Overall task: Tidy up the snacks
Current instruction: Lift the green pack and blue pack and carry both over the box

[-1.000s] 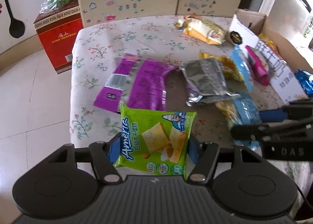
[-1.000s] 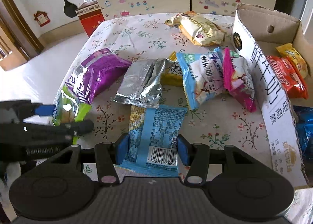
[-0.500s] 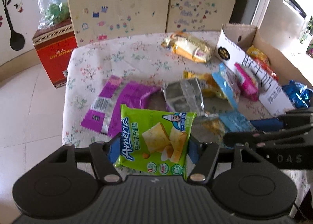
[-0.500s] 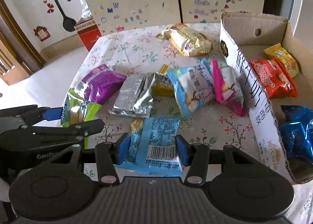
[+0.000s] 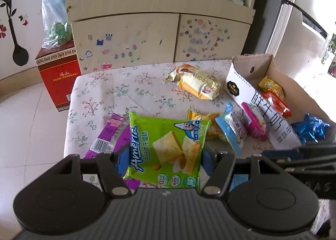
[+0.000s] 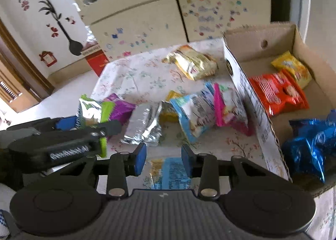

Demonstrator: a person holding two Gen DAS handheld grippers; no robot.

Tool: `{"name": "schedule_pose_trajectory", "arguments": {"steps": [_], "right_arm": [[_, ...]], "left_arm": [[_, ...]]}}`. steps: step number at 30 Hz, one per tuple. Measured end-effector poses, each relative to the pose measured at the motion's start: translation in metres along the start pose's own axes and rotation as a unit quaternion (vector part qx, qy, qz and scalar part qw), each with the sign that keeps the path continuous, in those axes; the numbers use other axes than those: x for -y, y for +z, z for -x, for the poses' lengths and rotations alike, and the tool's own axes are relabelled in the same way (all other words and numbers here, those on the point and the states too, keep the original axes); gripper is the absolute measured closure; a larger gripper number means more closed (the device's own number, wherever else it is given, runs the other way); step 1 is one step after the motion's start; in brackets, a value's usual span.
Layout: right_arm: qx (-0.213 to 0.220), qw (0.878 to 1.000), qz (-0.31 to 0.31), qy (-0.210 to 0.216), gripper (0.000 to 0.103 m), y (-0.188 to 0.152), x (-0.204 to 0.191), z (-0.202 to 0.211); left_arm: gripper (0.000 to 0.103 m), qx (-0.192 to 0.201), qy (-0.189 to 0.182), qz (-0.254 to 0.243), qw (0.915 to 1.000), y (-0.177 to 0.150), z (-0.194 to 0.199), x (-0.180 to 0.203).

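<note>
My left gripper is shut on a green Ameria snack packet and holds it above the table's near left part; the packet also shows in the right wrist view. My right gripper has its pads close on the edges of a light blue snack packet, which hangs low under the fingers. The cardboard box stands at the right with red, yellow and blue foil packets inside.
On the floral tablecloth lie a purple packet, a silver one, a light blue one, a pink one and a yellow-white one. A red box stands on the floor; a cabinet stands behind.
Both grippers have risen and pulled back with their packets, so more of the cabinet shows. The blue packet sits lower between the right fingers, which have moved closer together.
</note>
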State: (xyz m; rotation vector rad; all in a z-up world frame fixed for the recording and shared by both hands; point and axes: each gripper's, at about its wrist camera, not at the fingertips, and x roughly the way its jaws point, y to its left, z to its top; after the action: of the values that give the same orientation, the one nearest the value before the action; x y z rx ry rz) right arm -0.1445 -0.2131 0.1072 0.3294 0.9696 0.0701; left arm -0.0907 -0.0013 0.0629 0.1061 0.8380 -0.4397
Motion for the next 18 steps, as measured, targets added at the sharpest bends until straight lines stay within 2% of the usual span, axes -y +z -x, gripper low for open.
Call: {"name": "schedule_pose_trajectory", "arguments": {"steps": [4,7,11,16,18], "right_arm": [[-0.035,0.999,-0.012,0.014,0.052,-0.005,0.008,-0.008],[-0.055,0.998,-0.011,-0.008,0.033,-0.014,0.008,-0.019],[-0.081,0.996,-0.001,-0.027,0.033,-0.026,-0.001,-0.035],[-0.078,0.993,0.057,-0.068,0.032,-0.037,-0.024,-0.051],[-0.066,0.990,0.091,-0.090,0.039,-0.040,-0.034,-0.054]], "left_arm": [[0.038,0.002,0.000,0.008,1.0000,0.002,0.000,-0.002],[0.037,-0.001,-0.001,0.011,0.9999,0.001,0.000,-0.004],[0.037,-0.010,-0.008,0.020,0.9997,-0.001,-0.002,-0.004],[0.037,-0.009,-0.004,0.021,0.9997,-0.001,-0.001,-0.004],[0.037,-0.009,0.000,0.024,0.9997,-0.001,-0.002,-0.005]]}}
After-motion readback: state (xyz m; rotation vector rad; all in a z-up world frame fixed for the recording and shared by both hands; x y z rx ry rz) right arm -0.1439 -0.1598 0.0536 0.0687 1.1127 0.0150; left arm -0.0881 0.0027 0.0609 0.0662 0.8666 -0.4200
